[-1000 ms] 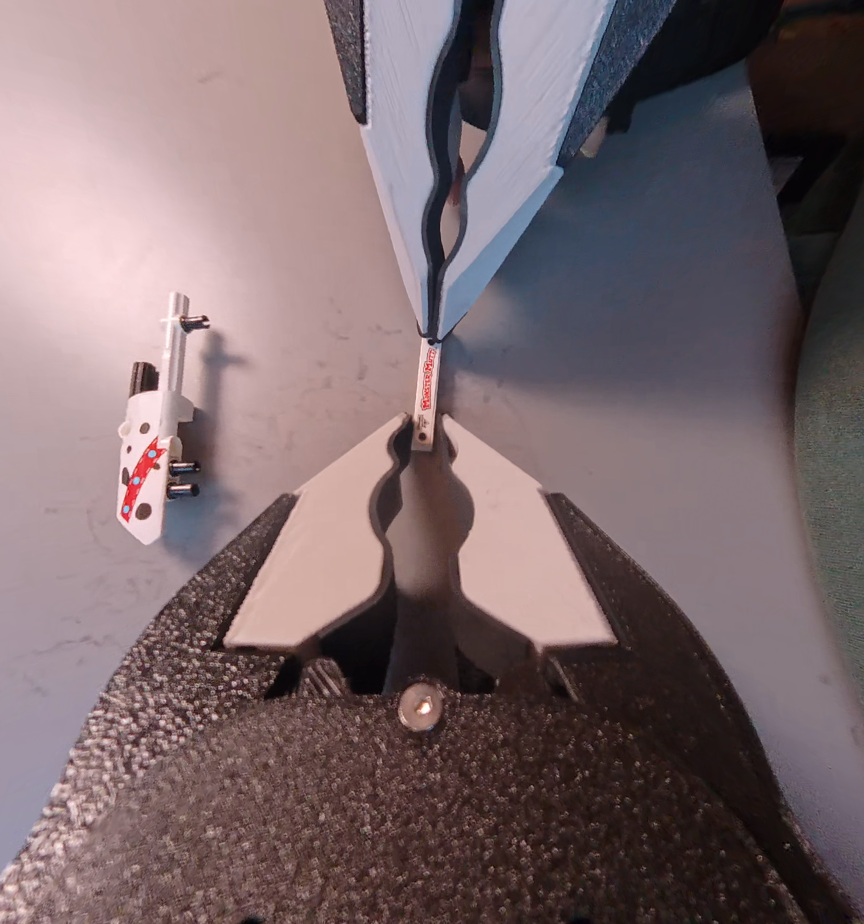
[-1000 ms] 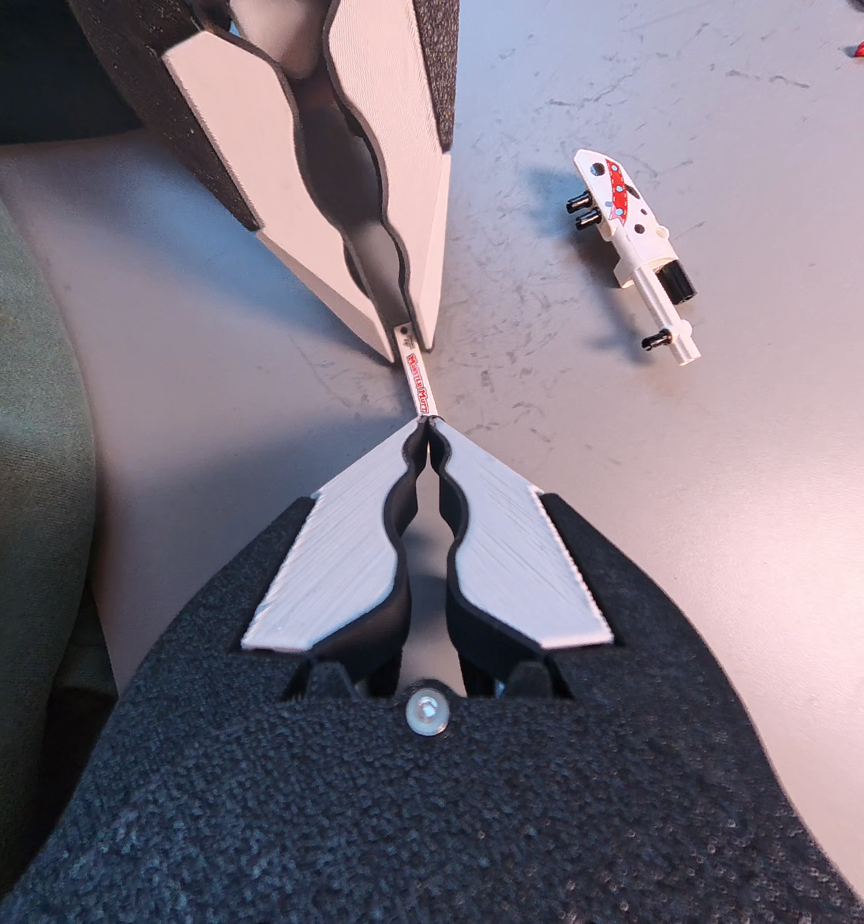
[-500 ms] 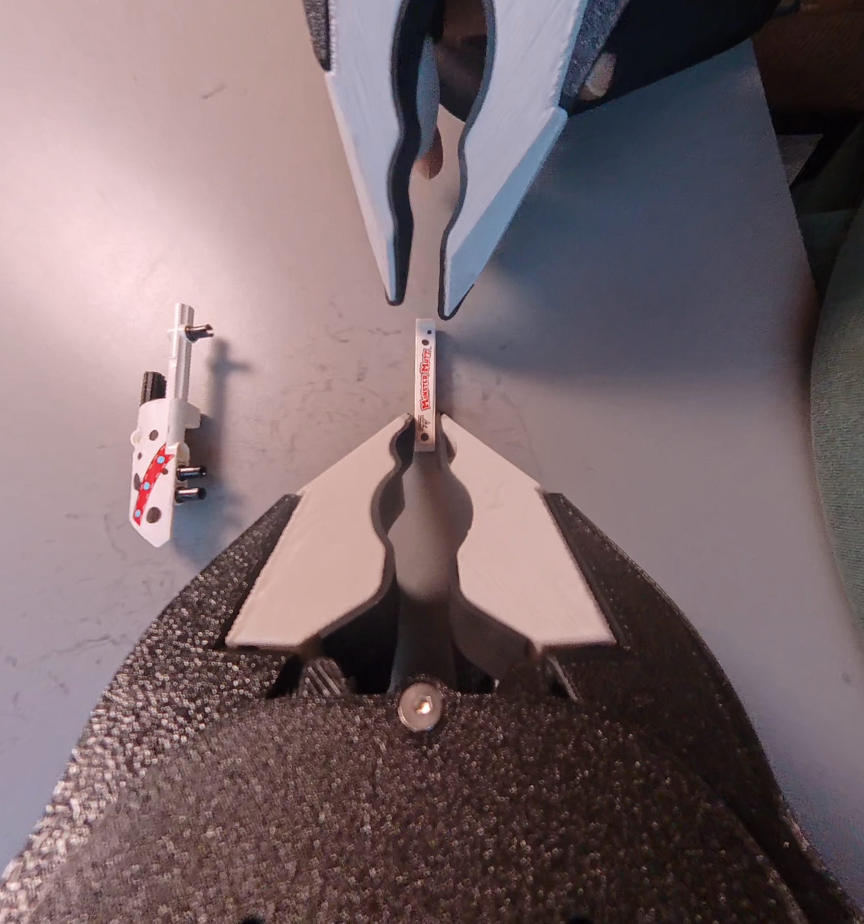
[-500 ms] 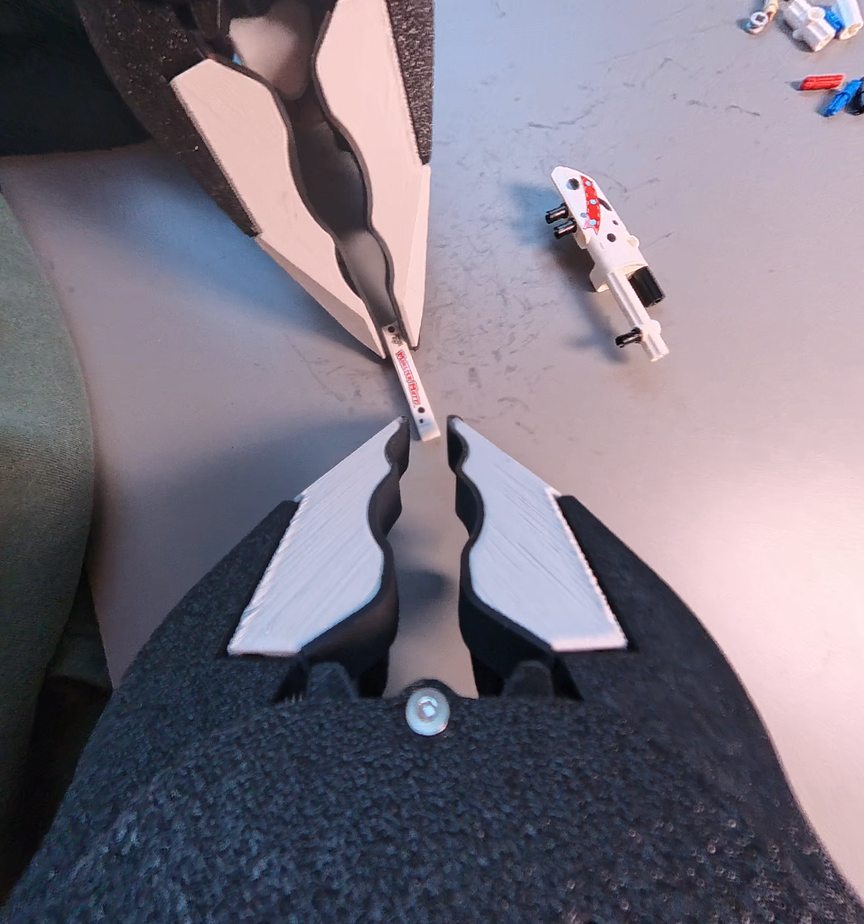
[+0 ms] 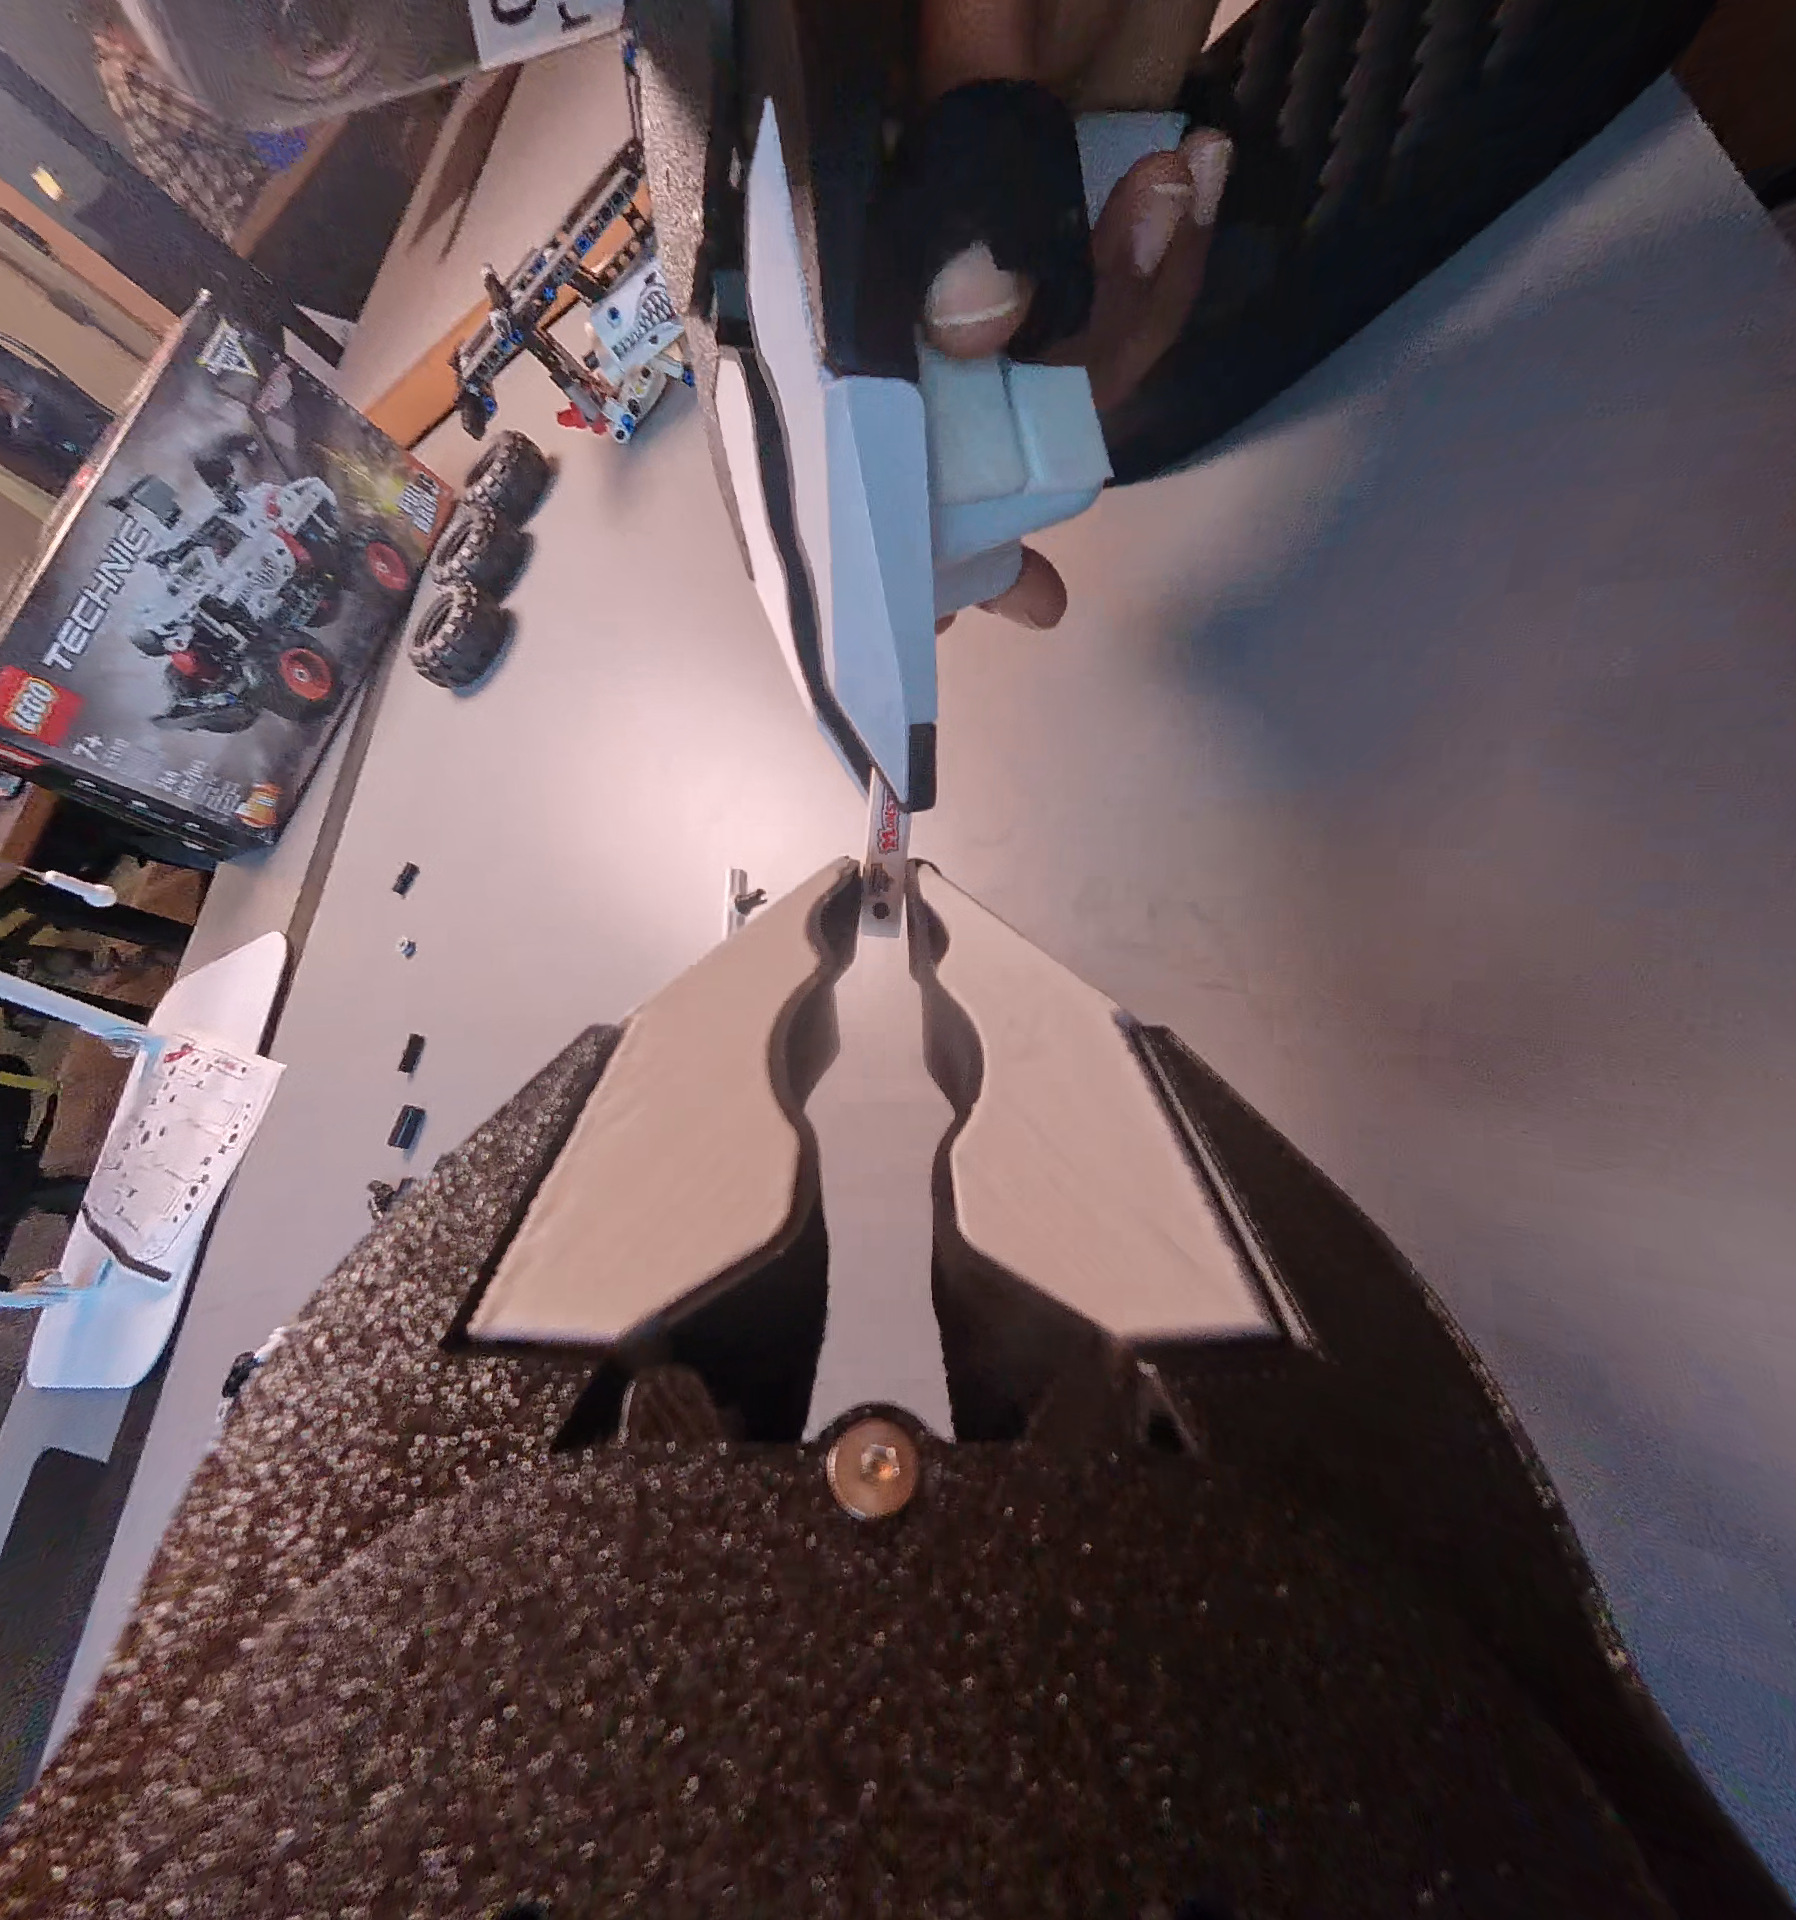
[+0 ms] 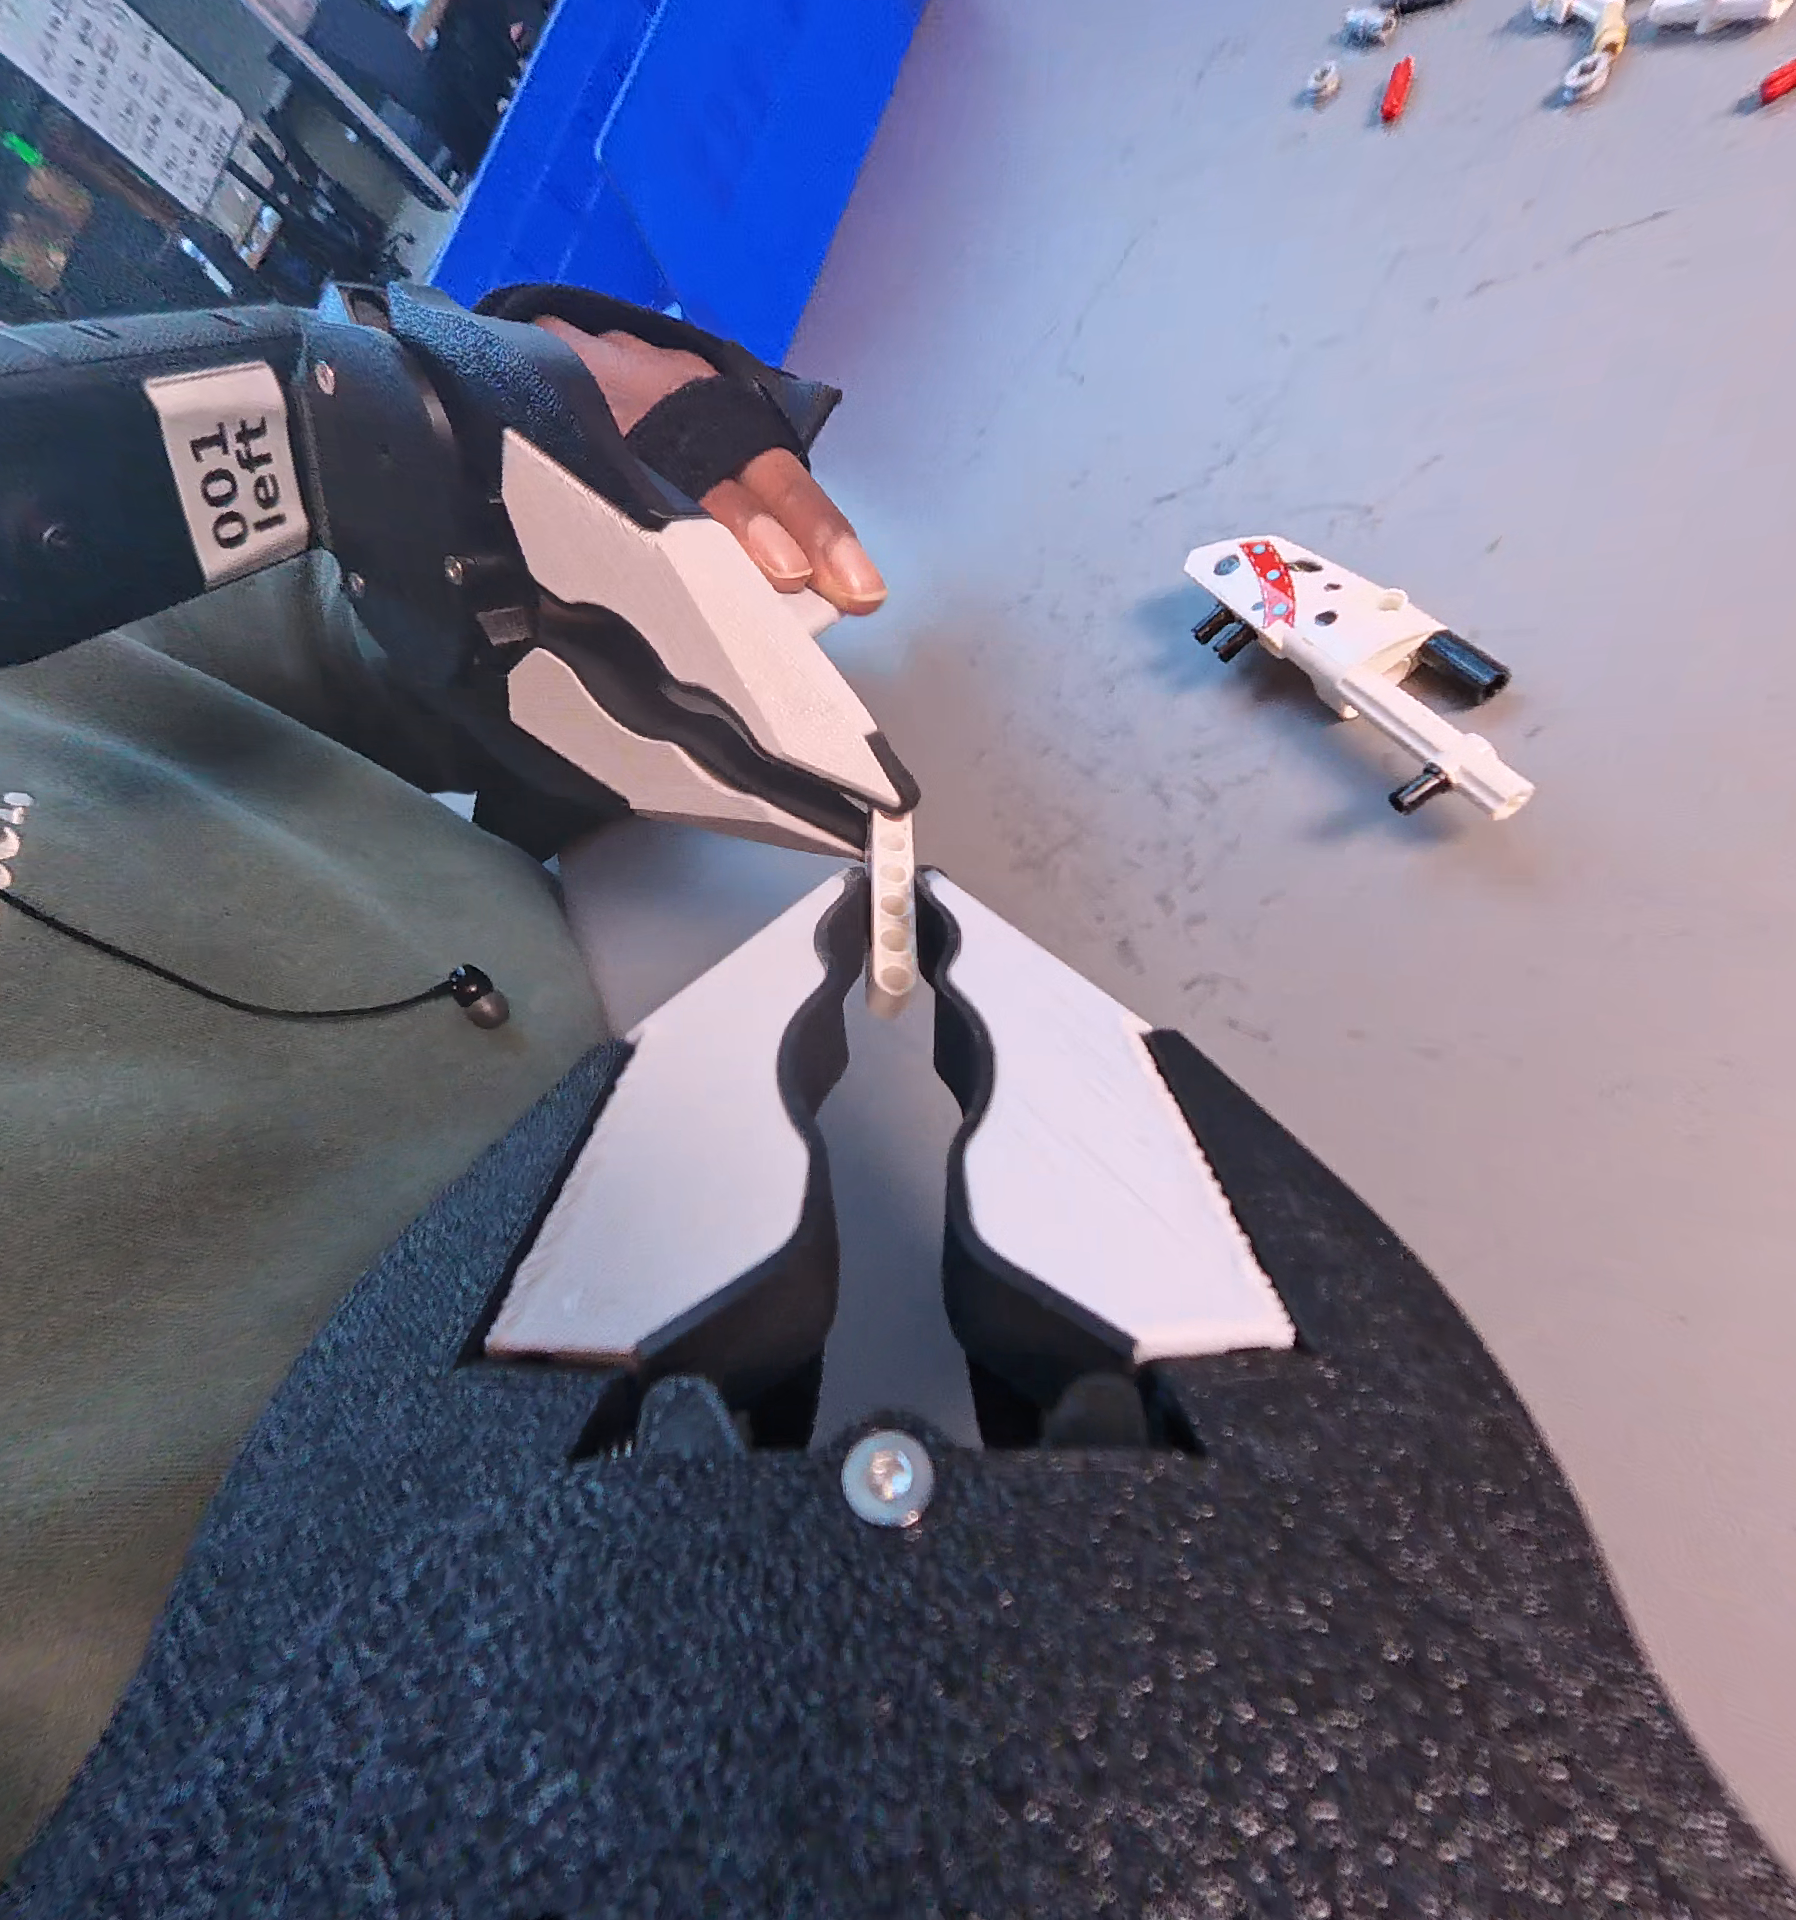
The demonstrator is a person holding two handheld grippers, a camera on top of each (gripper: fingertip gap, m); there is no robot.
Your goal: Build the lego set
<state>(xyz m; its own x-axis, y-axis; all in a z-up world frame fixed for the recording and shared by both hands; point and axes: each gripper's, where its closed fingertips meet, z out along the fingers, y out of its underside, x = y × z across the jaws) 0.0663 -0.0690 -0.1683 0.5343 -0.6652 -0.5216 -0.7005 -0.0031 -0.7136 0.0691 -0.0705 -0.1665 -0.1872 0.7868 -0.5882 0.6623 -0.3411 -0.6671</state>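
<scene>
While 2 tools (image 6: 889, 883) (image 5: 881, 878) pinch 1 beam (image 6: 892, 914), 3 tyres (image 5: 473, 551) idle.

Smooth plastic white beam (image 6: 892, 935), matt grey table (image 6: 1393, 1039), and grainy black gripper (image 6: 889, 883) housing.

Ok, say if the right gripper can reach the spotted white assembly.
Probably not yet: the right gripper is shut on the white beam. Nothing else lies between it and the spotted assembly.
</scene>
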